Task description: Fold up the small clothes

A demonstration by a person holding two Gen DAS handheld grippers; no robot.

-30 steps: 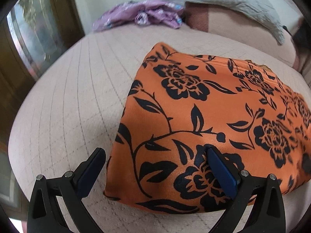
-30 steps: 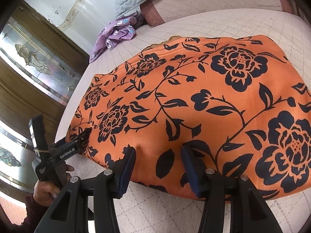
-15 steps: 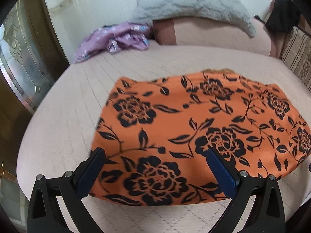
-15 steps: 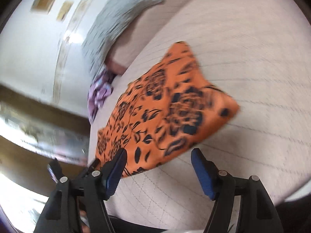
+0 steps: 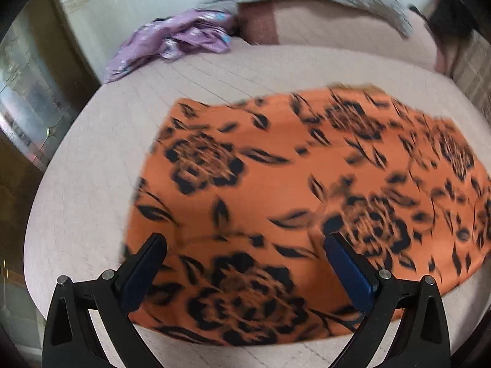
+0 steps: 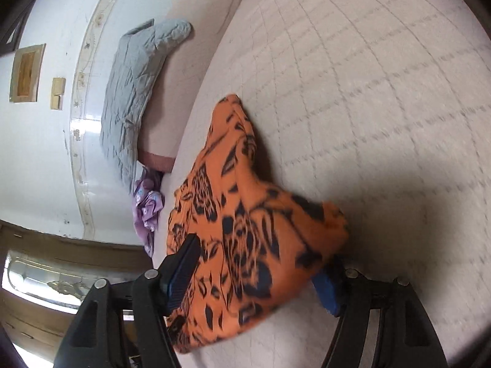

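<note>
Right wrist view: right gripper [image 6: 256, 271] jaws just opening, spread astride orange floral garment [image 6: 245, 230] corner at 6 o'clock on bed [image 6: 368, 92], pads apparently not pressing. Left gripper [image 5: 245, 273] spread above near edge. Advice: pinch both layers, fold square.

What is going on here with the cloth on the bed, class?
A person is folding an orange floral garment on a quilted bed, with handheld tongs in each hand. The left tongs hover open above the near edge, gripping nothing. The right tongs have been opening and now straddle a raised end of the cloth; whether they pinch it is unclear. A purple garment waits near the pillows.
</note>
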